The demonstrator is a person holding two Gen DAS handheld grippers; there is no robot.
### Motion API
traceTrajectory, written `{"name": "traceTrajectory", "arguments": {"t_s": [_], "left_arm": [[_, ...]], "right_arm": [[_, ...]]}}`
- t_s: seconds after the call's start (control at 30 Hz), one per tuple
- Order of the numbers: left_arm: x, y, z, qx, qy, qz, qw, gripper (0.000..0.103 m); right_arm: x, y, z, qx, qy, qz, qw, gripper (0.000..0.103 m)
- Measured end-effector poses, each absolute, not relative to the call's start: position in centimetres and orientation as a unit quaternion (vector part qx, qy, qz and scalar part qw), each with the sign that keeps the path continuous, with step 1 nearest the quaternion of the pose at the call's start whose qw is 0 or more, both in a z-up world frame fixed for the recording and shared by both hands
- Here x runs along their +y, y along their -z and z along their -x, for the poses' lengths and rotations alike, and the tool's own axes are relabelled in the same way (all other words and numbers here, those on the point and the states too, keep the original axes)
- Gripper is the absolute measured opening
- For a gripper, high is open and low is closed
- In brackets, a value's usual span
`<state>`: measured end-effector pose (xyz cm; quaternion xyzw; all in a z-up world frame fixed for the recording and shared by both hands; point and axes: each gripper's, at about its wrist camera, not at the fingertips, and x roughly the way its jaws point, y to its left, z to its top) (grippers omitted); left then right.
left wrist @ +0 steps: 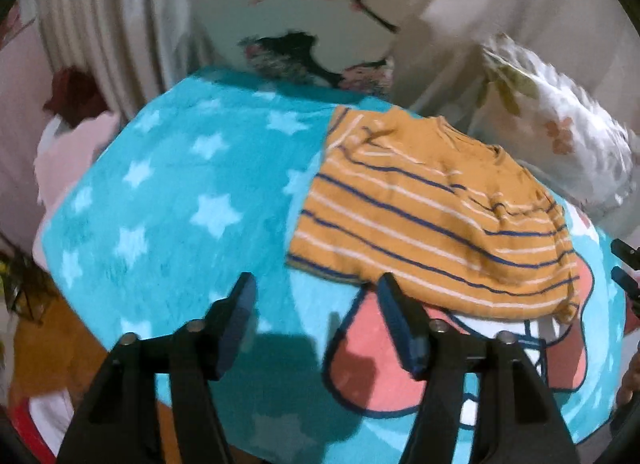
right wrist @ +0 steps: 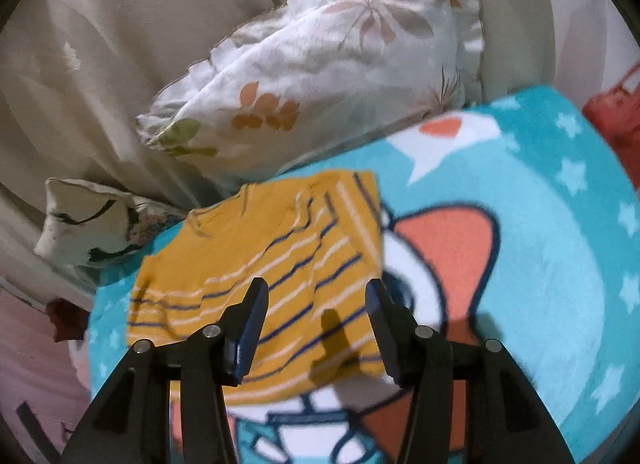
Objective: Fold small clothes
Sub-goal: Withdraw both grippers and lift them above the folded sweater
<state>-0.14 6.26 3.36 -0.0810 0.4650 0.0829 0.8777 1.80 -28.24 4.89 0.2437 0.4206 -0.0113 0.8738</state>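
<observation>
Folding is between passes, I'm judging: both my left gripper and right gripper are hanging open and empty over the striped shirt lying on the star blanket, needing a fresh edge grab next.

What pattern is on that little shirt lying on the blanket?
The shirt is mustard orange with thin navy and white stripes, clearest from the left wrist view.
</observation>
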Motion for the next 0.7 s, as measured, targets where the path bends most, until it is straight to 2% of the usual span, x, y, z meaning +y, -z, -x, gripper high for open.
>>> {"name": "traceTrajectory", "arguments": {"t_s": [0.13,0.27,0.47,0.7], "left_arm": [[4.8,-3.9,0.1,0.483,-0.054,0.096,0.869,0.068],[3.9,-4.9,3.0,0.455,-0.075,0.105,0.881,0.068],[2.8,-3.9,5.9,0.472,-0.081,0.094,0.873,0.068],[3.2,-4.0,4.8,0.471,-0.093,0.096,0.872,0.069]], "right_arm": [[-26.8,-3.5,0.8,0.433,0.018,-0.255,0.864,0.055],[-23.2,-3.0,3.9,0.434,0.018,-0.182,0.882,0.055],[-20.5,-1.5,5.8,0.445,0.001,-0.140,0.884,0.055],[-19.4,-1.4,6.1,0.450,-0.001,-0.109,0.886,0.056]]}}
